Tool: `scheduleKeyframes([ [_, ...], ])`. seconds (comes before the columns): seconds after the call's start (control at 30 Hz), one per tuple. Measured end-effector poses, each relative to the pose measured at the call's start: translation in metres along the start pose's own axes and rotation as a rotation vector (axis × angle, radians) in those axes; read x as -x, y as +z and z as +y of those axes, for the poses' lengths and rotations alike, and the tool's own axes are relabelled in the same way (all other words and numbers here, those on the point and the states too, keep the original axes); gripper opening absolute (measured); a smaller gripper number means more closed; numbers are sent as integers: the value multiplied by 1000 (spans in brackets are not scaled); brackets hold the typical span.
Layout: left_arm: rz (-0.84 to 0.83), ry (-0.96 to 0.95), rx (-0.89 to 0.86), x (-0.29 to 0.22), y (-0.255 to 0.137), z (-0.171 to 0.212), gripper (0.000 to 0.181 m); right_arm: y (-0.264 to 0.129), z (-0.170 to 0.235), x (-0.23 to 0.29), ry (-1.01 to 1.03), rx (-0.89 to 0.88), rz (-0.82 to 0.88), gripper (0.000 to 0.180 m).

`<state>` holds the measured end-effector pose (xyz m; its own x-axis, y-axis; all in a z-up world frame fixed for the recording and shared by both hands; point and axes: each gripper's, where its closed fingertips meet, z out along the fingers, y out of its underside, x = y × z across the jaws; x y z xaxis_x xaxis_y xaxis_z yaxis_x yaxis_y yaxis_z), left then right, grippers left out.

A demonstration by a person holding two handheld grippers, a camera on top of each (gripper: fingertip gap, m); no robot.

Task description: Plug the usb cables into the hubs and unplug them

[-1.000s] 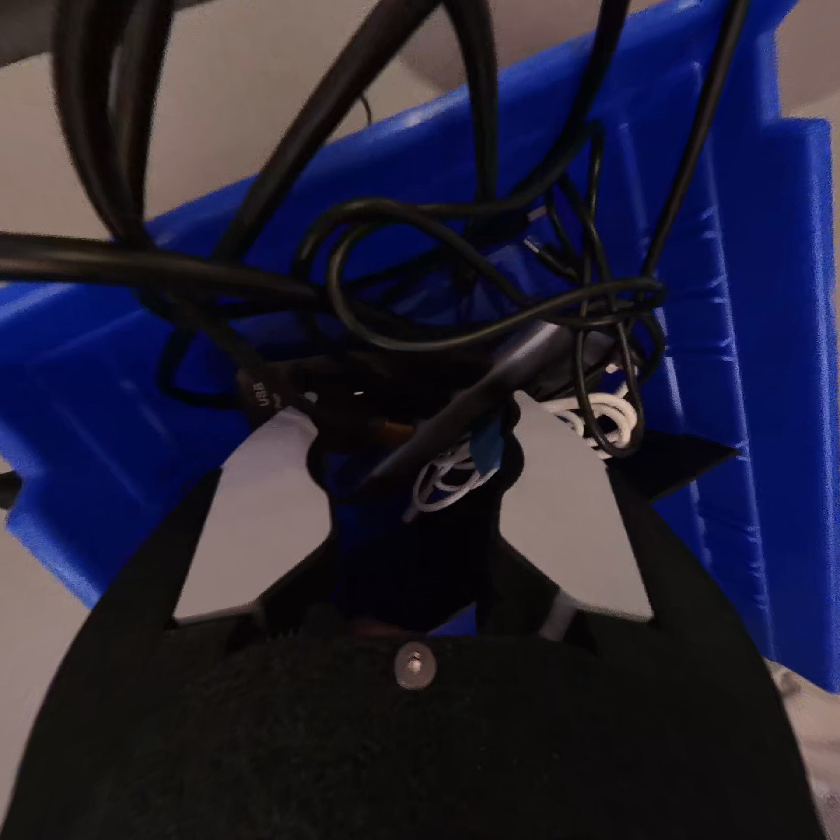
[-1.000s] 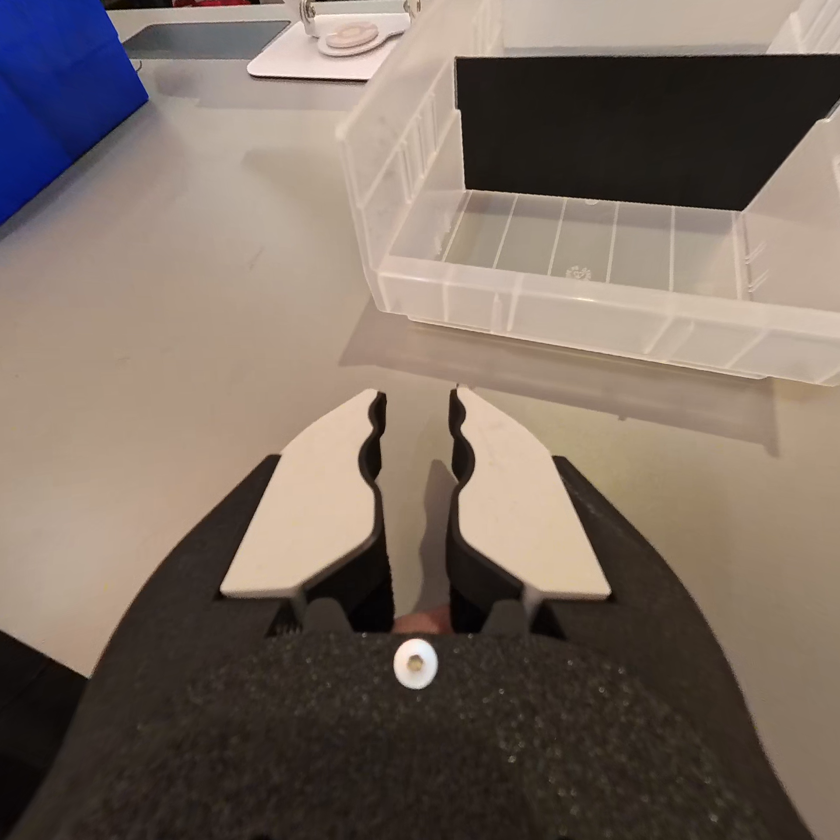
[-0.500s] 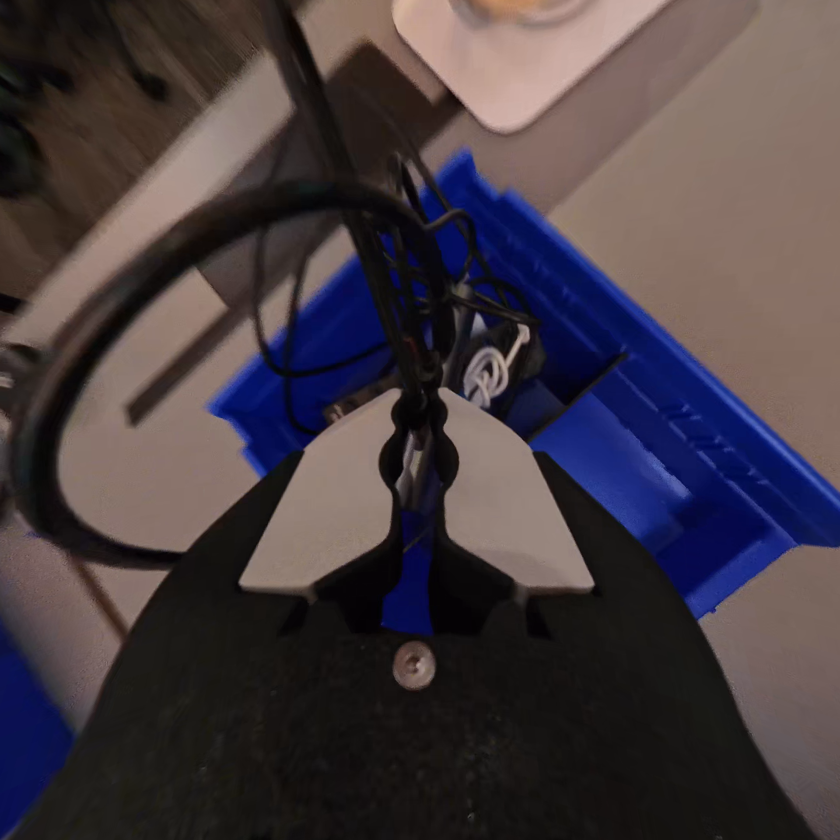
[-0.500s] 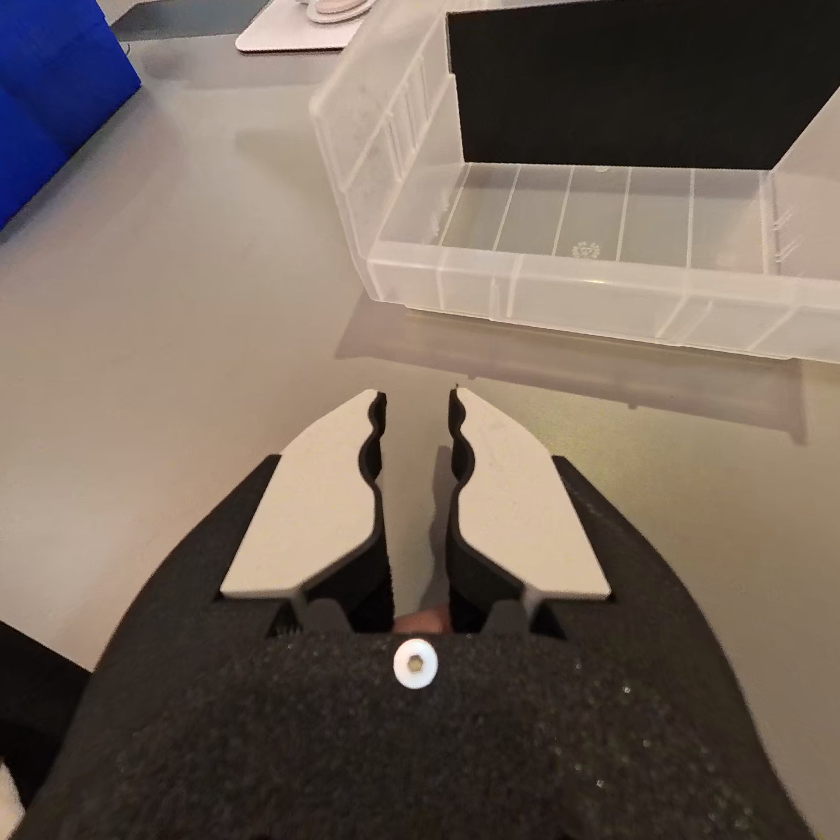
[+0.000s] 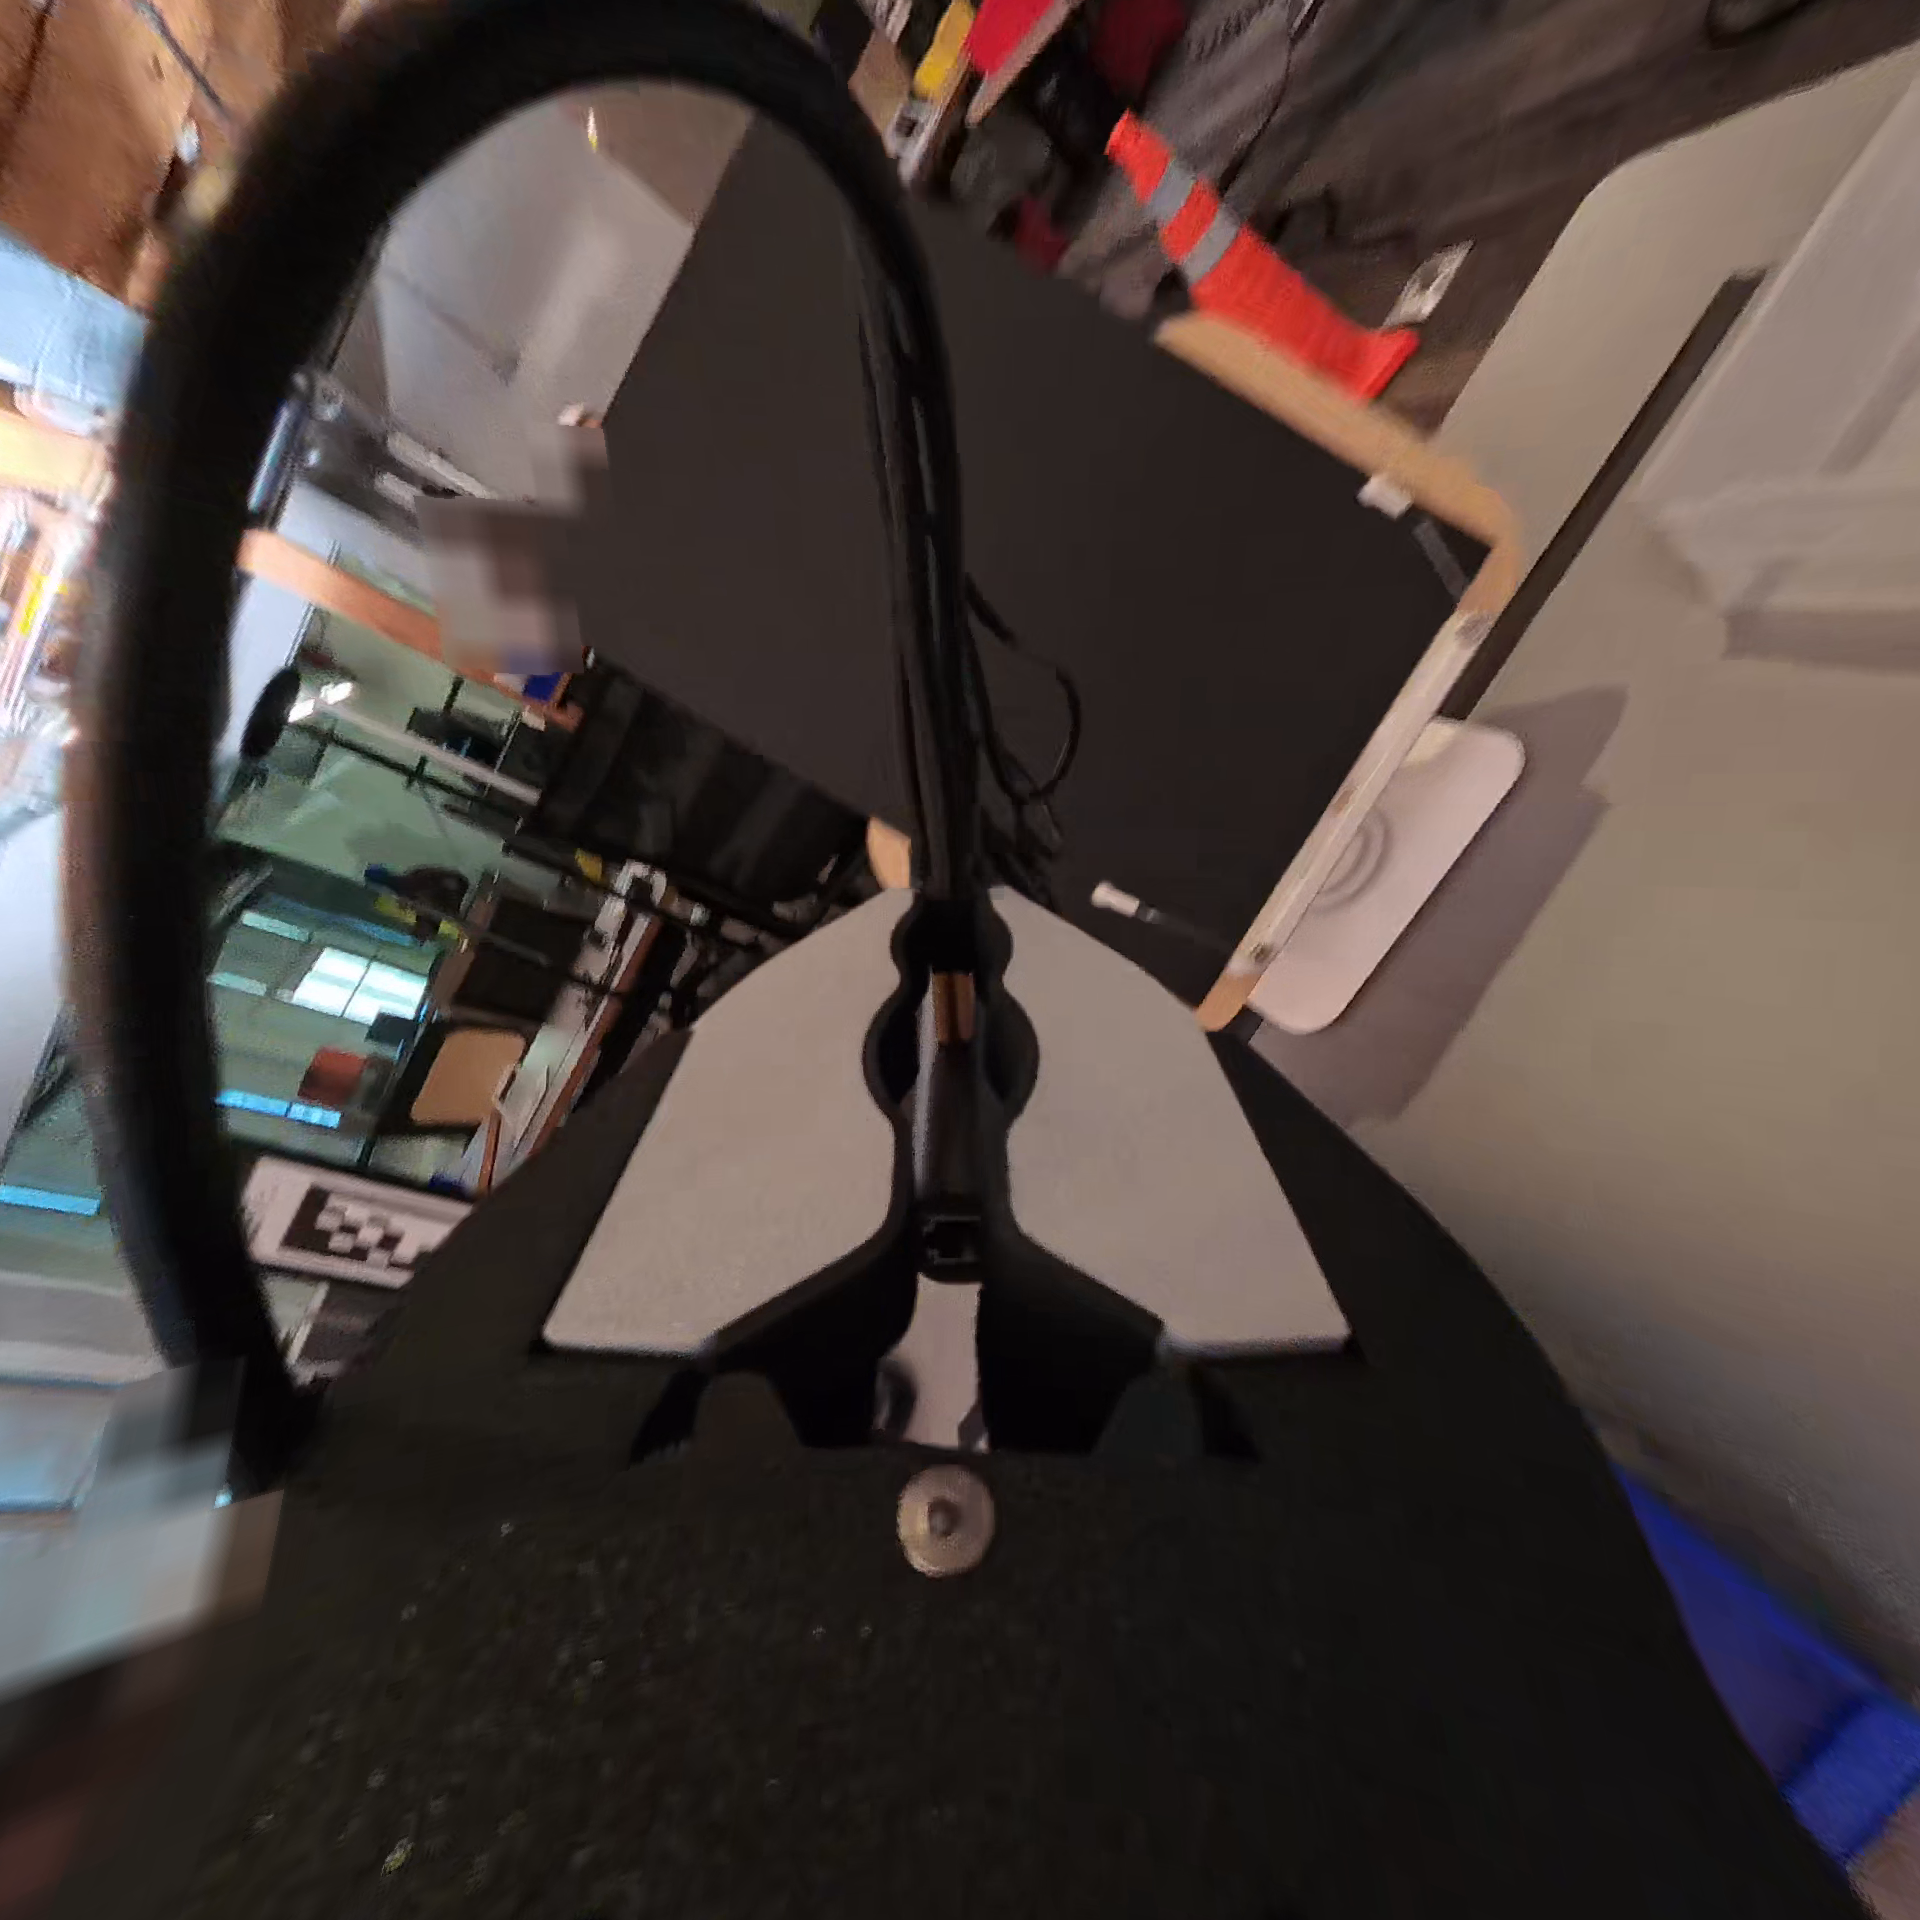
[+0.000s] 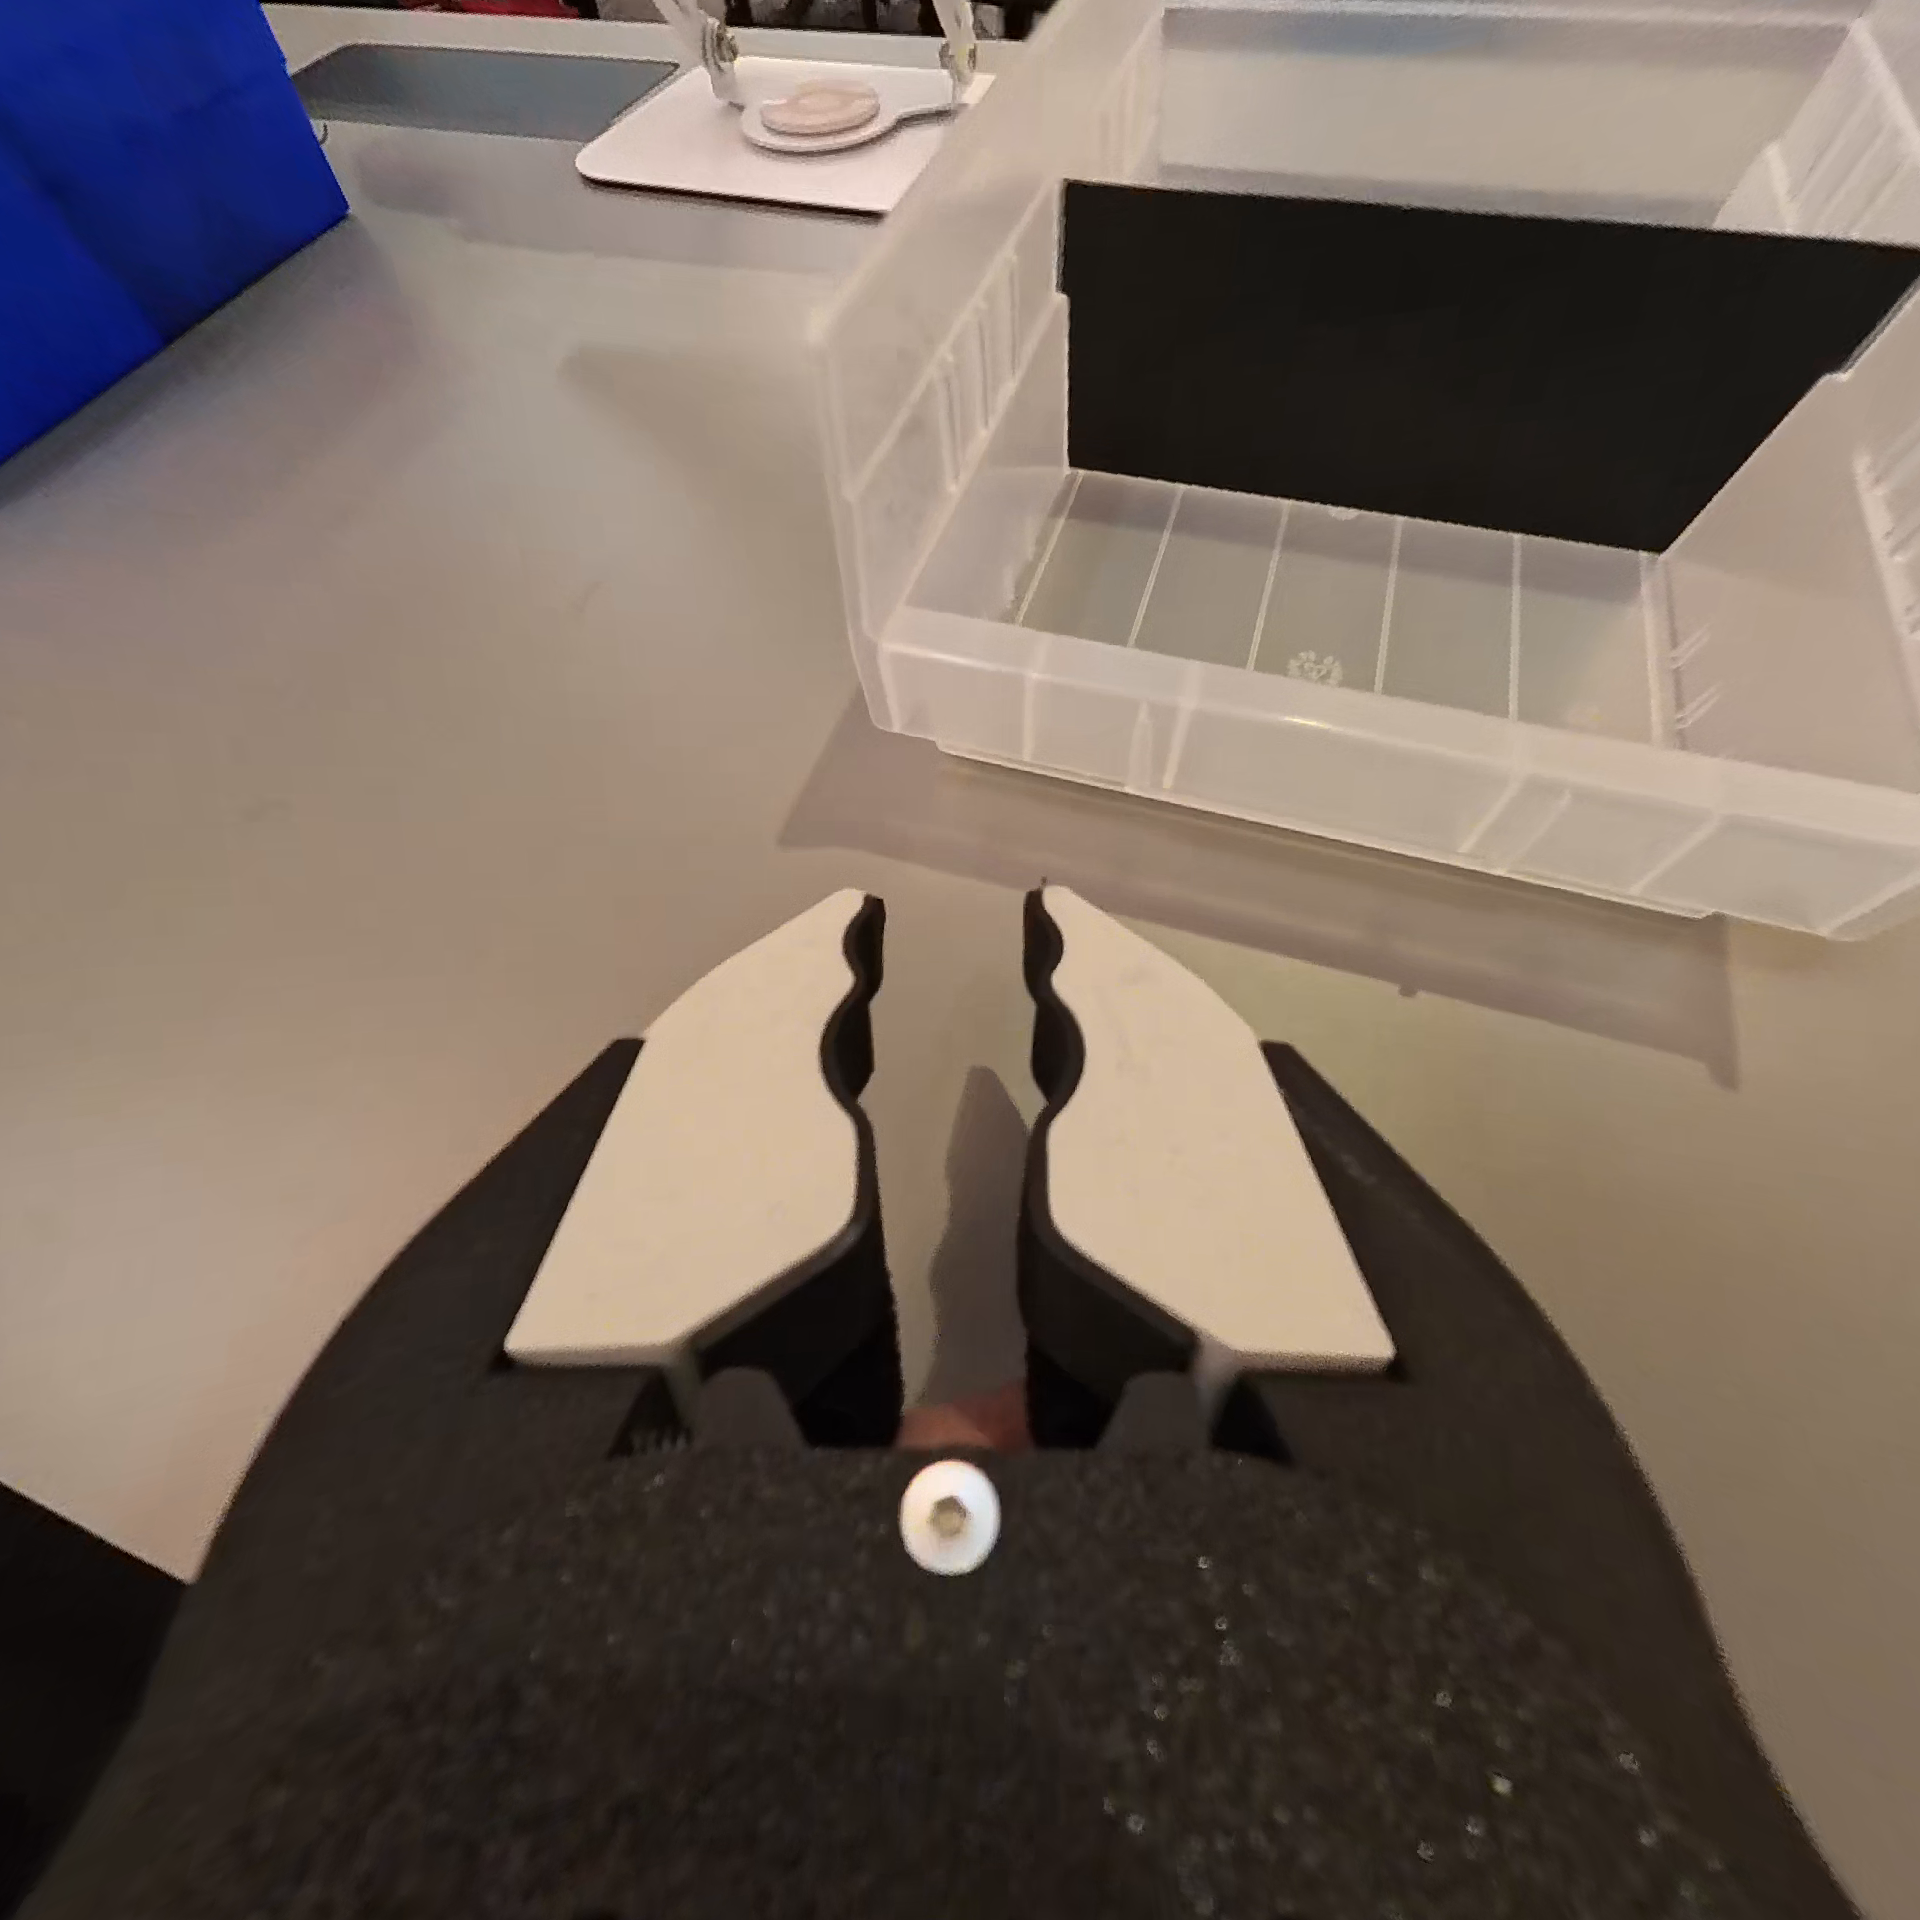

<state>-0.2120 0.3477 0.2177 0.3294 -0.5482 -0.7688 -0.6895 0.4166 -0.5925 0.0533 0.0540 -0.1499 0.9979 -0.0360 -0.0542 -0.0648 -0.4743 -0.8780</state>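
The left gripper [image 5: 948, 914] is clamping its two fingers tight on a black cable [image 5: 940, 1101], with the plug end [image 5: 948, 1242] sitting deep between them, toward the camera, and a short copper-coloured band [image 5: 952, 1006] showing just ahead of it. From the fingertips the cable is running straight up and away, then bending over in one wide loop [image 5: 156, 727] that is sweeping round the left of the view and dropping out of sight beside the gripper's body. A few thinner black strands [image 5: 1039, 748] are hanging beside the cable just past the fingertips; whether they are part of it I cannot tell. The whole view is tilted and blurred, so the grey table [image 5: 1662, 831] is appearing as a slanted band to the right of the gripper, with a white pad [image 5: 1392, 862] lying on it and a strip of the blue bin [image 5: 1787, 1683] showing at the lower right. The right gripper [image 6: 954, 914] is hovering over the table [image 6: 416, 779] with its fingers parted by a narrow gap and nothing between them. Just ahead of it and to its right, a clear plastic bin [image 6: 1351, 748] is resting on the table, with a black divider [image 6: 1455, 374] standing upright across its far part. Well to the left of the clear bin the corner of the blue bin [image 6: 135, 208] is showing, and beyond it, near the table's far edge, the white pad [image 6: 727, 166] is lying flat with a round fitting on top.
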Motion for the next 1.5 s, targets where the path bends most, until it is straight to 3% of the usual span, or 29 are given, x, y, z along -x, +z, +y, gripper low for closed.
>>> scheduleKeyframes([
  [0.13,75,76,-27,-51,9,-24,7,-1,-1,2,-27,-9,8,25],
  [0.27,219,151,-53,-141,30,-7,7,-6,-12,10,-73,-71,-3,25],
  [0.43,318,333,-104,-259,23,15,7,-14,-48,61,-214,-180,-187,33],
  [0.6,218,516,-158,-324,3,18,7,2,-84,100,-224,-166,-311,63],
  [0.7,185,478,-231,-345,-14,8,7,23,-89,123,-91,-125,-440,74],
  [0.77,187,439,-265,-355,-26,2,7,41,-91,128,-94,-132,-412,74],
  [0.8,195,420,-258,-360,-29,2,7,47,-94,132,-111,-163,-398,72],
  [0.87,201,392,-269,-369,-35,1,7,46,-92,150,-139,-182,-466,44],
  [1.0,163,304,-287,-371,-41,7,8,47,-89,153,-170,-247,-435,39],
  [1.03,147,257,-281,-368,-42,10,19,52,-83,140,-152,-213,-347,0],
  [1.1,161,191,-249,-367,-41,20,45,43,-87,147,-85,-272,-467,0],
  [1.3,346,106,-119,-398,-36,66,46,36,-78,163,-174,-255,-504,0],
  [1.5,431,76,-142,-422,-34,78,39,26,-83,167,91,-230,-728,0],
])
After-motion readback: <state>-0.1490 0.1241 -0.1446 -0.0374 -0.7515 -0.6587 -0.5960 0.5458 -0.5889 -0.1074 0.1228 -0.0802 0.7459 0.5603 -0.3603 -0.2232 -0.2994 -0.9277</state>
